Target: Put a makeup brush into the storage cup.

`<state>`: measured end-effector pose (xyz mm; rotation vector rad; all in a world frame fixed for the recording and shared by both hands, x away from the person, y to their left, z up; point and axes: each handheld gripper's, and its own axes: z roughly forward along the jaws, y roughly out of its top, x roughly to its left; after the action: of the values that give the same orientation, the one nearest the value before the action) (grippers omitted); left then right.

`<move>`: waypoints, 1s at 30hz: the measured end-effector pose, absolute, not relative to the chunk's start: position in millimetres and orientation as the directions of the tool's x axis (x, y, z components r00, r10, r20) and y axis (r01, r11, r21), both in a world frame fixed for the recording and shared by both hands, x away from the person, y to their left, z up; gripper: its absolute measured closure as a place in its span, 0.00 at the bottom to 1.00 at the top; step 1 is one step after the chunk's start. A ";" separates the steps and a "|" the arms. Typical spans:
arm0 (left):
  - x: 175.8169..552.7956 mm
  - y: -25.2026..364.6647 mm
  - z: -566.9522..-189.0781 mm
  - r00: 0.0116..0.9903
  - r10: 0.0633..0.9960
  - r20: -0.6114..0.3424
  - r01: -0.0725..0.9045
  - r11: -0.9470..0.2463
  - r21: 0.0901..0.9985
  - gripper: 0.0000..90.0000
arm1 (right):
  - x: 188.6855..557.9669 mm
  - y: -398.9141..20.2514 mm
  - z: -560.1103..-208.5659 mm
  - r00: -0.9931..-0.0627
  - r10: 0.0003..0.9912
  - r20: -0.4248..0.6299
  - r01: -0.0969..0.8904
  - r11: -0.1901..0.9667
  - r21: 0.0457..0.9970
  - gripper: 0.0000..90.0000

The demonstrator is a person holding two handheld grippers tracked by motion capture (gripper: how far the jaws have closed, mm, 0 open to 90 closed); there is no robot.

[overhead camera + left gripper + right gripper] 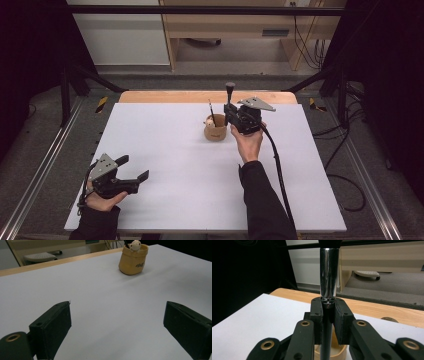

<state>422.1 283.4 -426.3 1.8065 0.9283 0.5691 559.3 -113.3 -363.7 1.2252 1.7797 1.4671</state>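
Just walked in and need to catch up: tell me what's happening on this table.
A person's right gripper is shut on a makeup brush with a chrome ferrule, held upright beside and above a tan holder cup that already contains a thin dark stick. The left gripper rests open near the white table's front left corner.

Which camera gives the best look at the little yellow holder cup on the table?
The left gripper view: the yellow holder cup stands whole and unblocked, lettering visible. The high view shows it small beside the right gripper. The right gripper view catches just its rim below the jaws.
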 end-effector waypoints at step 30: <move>422.5 279.6 -426.6 0.622 0.783 -0.025 0.328 -0.231 0.916 0.08 | 592.3 -100.6 -387.7 -0.419 0.891 0.176 0.341 -0.025 0.940 0.88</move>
<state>422.5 279.6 -426.6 1.8175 0.8960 0.5533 592.3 -100.6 -387.7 1.2867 1.7634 1.4553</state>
